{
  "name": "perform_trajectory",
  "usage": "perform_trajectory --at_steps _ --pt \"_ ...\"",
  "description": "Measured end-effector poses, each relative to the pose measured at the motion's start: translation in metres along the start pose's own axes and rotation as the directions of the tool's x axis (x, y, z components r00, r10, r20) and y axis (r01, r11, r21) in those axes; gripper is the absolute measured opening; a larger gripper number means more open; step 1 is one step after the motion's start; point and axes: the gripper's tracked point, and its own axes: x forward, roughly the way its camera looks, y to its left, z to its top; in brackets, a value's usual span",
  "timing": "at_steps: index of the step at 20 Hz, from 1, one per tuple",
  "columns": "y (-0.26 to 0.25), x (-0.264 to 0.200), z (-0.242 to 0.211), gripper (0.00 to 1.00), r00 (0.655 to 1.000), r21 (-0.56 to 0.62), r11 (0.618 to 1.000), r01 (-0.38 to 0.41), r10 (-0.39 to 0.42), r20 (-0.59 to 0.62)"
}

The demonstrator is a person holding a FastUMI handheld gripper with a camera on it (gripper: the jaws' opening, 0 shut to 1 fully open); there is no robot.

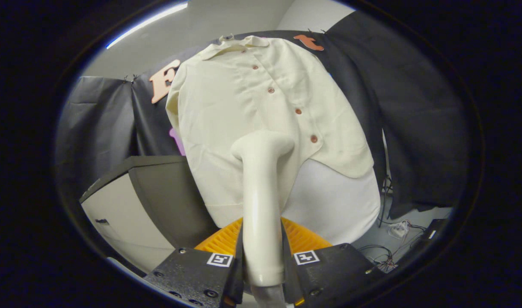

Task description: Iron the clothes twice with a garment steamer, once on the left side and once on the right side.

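Observation:
A cream button-up shirt (252, 107) hangs in front of the black cloth wall, over a white board (333, 201) that shows below its hem. Brown buttons run down its front. My gripper (262, 261) is shut on the handle of a cream garment steamer (261, 179), with both black fingers (201, 273) pressing its sides. The steamer rises ahead of the fingers, and its head bends toward the shirt's lower middle, just left of the button line. Whether the head touches the fabric I cannot tell.
An orange ribbed basket (220, 241) sits just beyond the fingers, under the shirt's hem. A dark-topped cabinet with a pale side (128, 201) stands left of the shirt. Cables and a white plug strip (398, 231) lie on the floor to the right.

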Motion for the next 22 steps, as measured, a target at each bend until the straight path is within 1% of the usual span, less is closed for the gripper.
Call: perform_trajectory --at_steps 5,13,18,20,22 --pt "-0.006 -0.005 -0.033 0.38 0.997 0.018 1.000 0.004 -0.002 -0.079" --pt "-0.013 -0.029 -0.059 0.38 0.991 0.008 1.000 0.019 -0.018 -0.135" --pt "-0.016 -0.045 -0.055 0.37 0.991 0.022 0.999 0.024 -0.021 -0.133" --pt "-0.012 -0.051 -0.044 0.37 0.993 0.051 0.999 0.018 -0.012 -0.117" --pt "-0.007 -0.059 -0.027 0.37 0.996 0.049 0.999 0.013 -0.008 -0.093"
